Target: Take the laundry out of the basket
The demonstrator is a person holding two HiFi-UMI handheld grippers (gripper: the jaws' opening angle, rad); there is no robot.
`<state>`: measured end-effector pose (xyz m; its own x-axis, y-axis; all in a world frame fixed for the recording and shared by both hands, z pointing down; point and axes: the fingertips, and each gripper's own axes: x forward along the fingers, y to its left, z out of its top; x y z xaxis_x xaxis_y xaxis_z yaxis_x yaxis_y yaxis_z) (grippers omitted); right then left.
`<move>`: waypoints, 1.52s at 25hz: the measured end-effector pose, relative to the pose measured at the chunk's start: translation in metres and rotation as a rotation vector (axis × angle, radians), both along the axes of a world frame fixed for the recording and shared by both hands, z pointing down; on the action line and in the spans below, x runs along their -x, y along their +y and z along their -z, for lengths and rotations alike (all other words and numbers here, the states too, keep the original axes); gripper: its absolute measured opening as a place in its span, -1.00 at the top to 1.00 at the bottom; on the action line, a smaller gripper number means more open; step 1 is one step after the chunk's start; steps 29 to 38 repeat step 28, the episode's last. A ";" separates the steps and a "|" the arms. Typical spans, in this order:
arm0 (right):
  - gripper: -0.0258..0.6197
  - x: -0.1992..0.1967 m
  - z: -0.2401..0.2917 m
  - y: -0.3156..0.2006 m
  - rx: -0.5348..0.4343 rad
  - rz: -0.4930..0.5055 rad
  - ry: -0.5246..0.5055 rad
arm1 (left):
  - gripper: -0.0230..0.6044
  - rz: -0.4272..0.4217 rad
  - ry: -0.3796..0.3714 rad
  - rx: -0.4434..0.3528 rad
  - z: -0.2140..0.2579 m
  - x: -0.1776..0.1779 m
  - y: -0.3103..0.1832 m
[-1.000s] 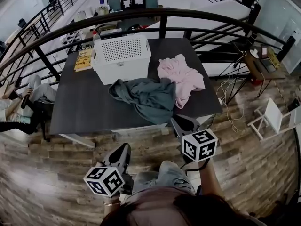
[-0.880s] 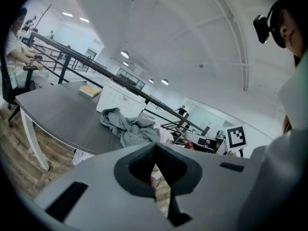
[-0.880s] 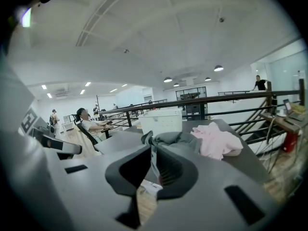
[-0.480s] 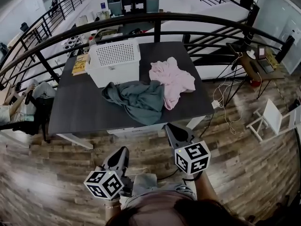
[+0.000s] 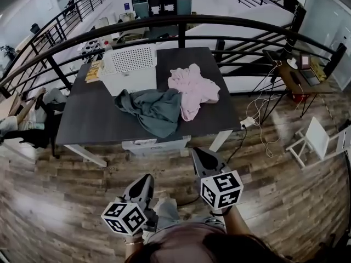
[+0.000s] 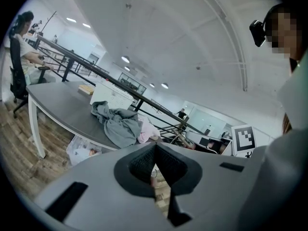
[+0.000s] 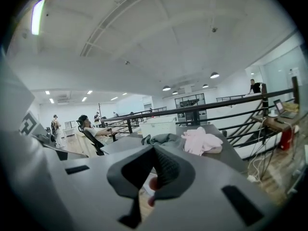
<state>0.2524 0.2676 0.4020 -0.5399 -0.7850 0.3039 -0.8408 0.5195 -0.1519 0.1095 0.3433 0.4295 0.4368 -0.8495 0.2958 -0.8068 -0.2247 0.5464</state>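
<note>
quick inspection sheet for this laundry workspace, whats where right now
surface: dark table, near edge bare.
job's things: white basket at the far left; grey-green garment in front of it and pink garment to its right, both lying on the table outside it, touching each other. Basket's inside cannot be seen.
clutter: yellow flat item left of the basket.
grippers: left gripper and right gripper both shut, nothing between the jaws, held over the floor short of the table.
cables: cables loose on the floor right of the table.
surroundings: black railing behind the table; seated person at left; white chair at right.
</note>
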 end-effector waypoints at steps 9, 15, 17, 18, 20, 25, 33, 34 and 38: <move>0.87 -0.030 0.006 0.028 -0.034 0.006 0.049 | 0.94 0.087 0.022 0.020 0.003 -0.022 0.029; 0.87 -0.039 0.011 0.036 -0.067 0.021 0.038 | 0.94 0.122 0.032 0.015 0.008 -0.028 0.039; 0.87 -0.043 0.012 0.036 -0.079 0.016 0.044 | 0.94 0.141 0.037 0.012 0.010 -0.025 0.041; 0.87 -0.044 0.012 0.035 -0.084 0.009 0.050 | 0.94 0.147 0.030 0.012 0.011 -0.024 0.042; 0.87 -0.045 0.010 0.031 -0.089 -0.009 0.067 | 0.93 0.147 0.020 0.014 0.012 -0.021 0.039; 0.87 -0.044 0.009 0.006 -0.109 -0.033 0.100 | 0.94 0.122 0.027 0.028 0.005 -0.019 0.008; 0.87 -0.036 0.011 -0.015 -0.125 -0.040 0.115 | 0.94 0.091 0.006 0.019 0.005 -0.013 -0.022; 0.87 -0.036 0.011 -0.015 -0.125 -0.040 0.115 | 0.94 0.091 0.006 0.019 0.005 -0.013 -0.022; 0.87 -0.036 0.011 -0.015 -0.125 -0.040 0.115 | 0.94 0.091 0.006 0.019 0.005 -0.013 -0.022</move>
